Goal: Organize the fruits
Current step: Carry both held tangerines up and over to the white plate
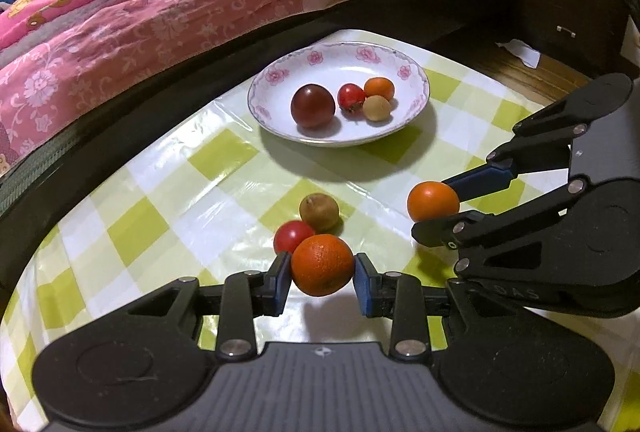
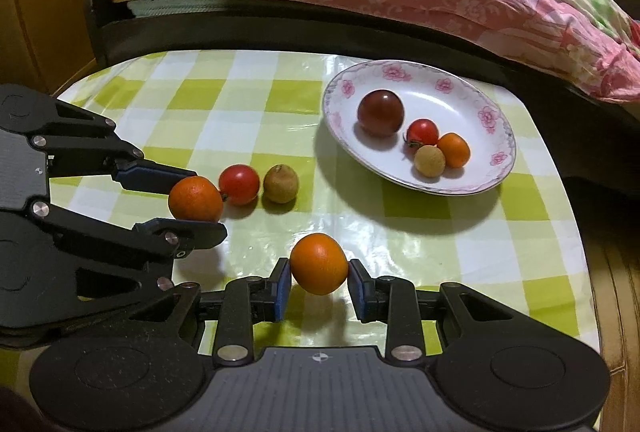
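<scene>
My left gripper (image 1: 322, 274) is shut on a rough-skinned orange (image 1: 322, 264), held a little above the checked tablecloth. Right behind it lie a red tomato (image 1: 293, 235) and a brownish round fruit (image 1: 319, 211). My right gripper (image 2: 319, 278) is shut on a smoother orange (image 2: 319, 264), also off the cloth. Each gripper shows in the other's view: the right gripper (image 1: 434, 208) at the right, the left gripper (image 2: 200, 204) at the left. Farther back, the white flowered plate (image 1: 340, 64) (image 2: 452, 104) holds a dark red fruit (image 1: 312, 105), a small tomato, a small orange and a pale longan.
The green-and-white tablecloth (image 1: 160, 200) ends at a curved edge against a bed with pink floral bedding (image 1: 160, 12). A dark drawer cabinet (image 1: 568, 12) stands at the far right. Bare cloth lies between the plate and both grippers.
</scene>
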